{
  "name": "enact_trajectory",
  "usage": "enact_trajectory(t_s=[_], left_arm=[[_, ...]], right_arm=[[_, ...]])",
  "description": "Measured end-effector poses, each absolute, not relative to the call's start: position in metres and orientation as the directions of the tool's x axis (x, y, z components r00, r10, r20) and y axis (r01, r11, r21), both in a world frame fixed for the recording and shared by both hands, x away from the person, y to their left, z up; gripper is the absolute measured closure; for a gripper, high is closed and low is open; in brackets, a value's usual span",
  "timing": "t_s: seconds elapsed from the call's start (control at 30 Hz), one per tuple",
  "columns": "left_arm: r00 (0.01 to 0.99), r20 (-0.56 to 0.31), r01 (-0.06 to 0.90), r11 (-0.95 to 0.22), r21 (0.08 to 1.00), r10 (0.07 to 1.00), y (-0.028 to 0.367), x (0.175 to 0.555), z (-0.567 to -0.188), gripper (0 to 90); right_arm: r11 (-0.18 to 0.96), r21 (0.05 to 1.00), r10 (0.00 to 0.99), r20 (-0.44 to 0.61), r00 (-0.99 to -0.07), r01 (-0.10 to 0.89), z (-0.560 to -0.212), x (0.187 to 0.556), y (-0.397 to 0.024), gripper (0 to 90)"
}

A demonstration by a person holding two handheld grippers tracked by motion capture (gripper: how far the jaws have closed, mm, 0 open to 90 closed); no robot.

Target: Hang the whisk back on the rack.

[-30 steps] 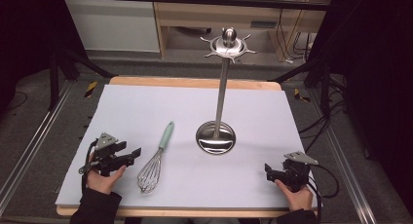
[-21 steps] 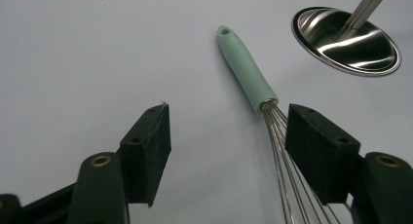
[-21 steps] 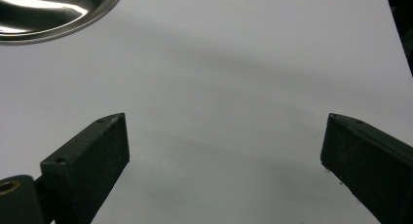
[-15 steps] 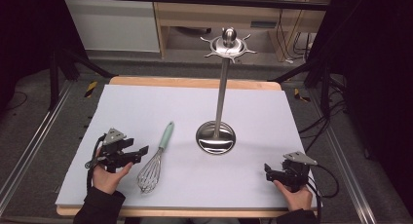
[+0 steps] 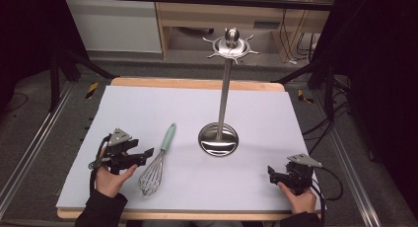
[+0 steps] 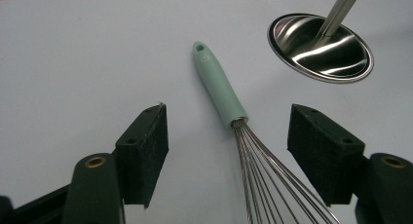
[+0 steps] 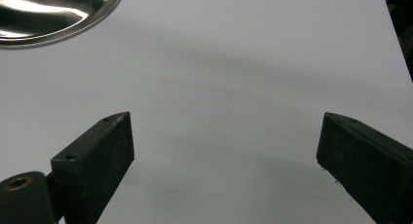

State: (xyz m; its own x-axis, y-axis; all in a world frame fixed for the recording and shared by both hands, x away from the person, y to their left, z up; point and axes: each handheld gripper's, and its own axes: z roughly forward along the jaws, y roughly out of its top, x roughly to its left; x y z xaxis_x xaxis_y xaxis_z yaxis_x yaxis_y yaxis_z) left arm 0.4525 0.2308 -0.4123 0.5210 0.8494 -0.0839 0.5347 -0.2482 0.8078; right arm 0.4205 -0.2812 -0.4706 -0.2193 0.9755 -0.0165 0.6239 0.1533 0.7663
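A whisk (image 5: 168, 138) with a mint-green handle and wire head lies flat on the white table cover, left of centre. My left gripper (image 5: 146, 154) hovers just left of its wire head, pointing right. In the left gripper view the whisk (image 6: 219, 90) lies between the wide-apart jaws of my left gripper (image 6: 227, 109), and neither pad touches it. These jaws have just been opening. My right gripper (image 5: 271, 173) rests open near the front right corner. In its own view the right gripper (image 7: 226, 119) has bare table between the jaws.
A tall steel utensil stand (image 5: 218, 139) with a round dish base and a hooked crown (image 5: 230, 44) rises at the table's middle. Its base (image 6: 319, 46) lies just beyond the whisk handle, and its base rim (image 7: 53, 9) lies far left of the right jaws.
My left gripper has moved right and risen a little, ending close beside the whisk's wire head. The right gripper has stayed where it was.
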Motion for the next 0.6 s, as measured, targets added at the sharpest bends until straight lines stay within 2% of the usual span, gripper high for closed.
enact_trajectory(t_s=[0.6], left_arm=[[0.559,-0.042,0.553,-0.335,0.763,0.828,0.213,0.463,-0.399,29.2]], right_arm=[[0.164,0.761,0.973,-0.020,-0.230,0.628,-0.470,0.420,-0.281,7.6]])
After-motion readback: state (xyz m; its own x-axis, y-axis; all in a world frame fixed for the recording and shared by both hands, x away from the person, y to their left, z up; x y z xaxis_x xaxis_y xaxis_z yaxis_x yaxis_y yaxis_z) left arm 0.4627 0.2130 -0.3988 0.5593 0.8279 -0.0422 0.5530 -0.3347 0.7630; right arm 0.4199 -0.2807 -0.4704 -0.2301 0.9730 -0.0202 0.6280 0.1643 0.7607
